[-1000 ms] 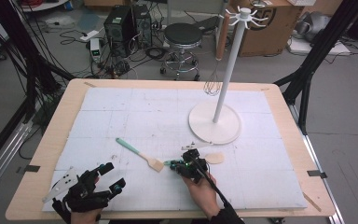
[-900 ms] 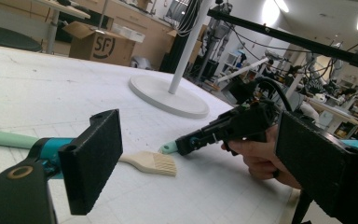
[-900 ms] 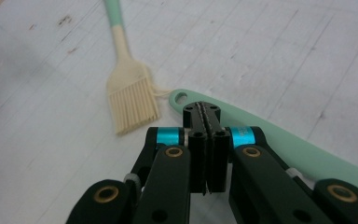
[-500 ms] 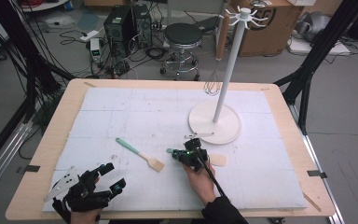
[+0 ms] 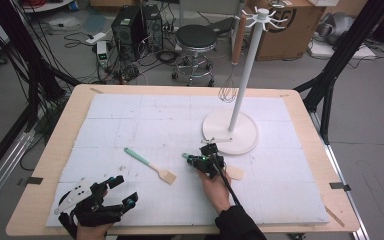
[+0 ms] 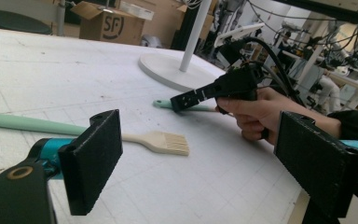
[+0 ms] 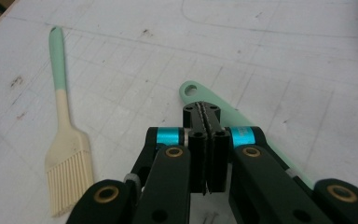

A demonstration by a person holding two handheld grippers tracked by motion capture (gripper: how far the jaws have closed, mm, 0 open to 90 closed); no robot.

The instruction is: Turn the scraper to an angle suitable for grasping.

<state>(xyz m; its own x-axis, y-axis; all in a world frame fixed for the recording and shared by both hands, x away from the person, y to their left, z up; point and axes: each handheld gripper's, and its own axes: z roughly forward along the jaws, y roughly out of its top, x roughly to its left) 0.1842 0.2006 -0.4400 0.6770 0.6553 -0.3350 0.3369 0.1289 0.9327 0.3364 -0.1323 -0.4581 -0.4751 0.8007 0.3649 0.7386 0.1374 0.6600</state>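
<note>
Mint-handled spatula [image 5: 230,170] flat on the white mat [image 5: 130,115], just under the right gripper [image 5: 207,161].
Right jaws pressed together, nothing between them; spatula handle runs beneath, contact unclear. Pastry brush [image 5: 150,165] lies to the left, apart. White rack stand [image 5: 232,131] close beyond, whisk [image 5: 227,91] hanging. Left gripper [image 5: 111,196] gaping, empty, at near edge. Since a second ago, the right hand has shifted toward the stand; left unchanged.

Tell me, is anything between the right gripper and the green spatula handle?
Nothing visible. The right gripper, jaws shut, is directly over the green spatula handle; the pastry brush lies apart at the side.
</note>
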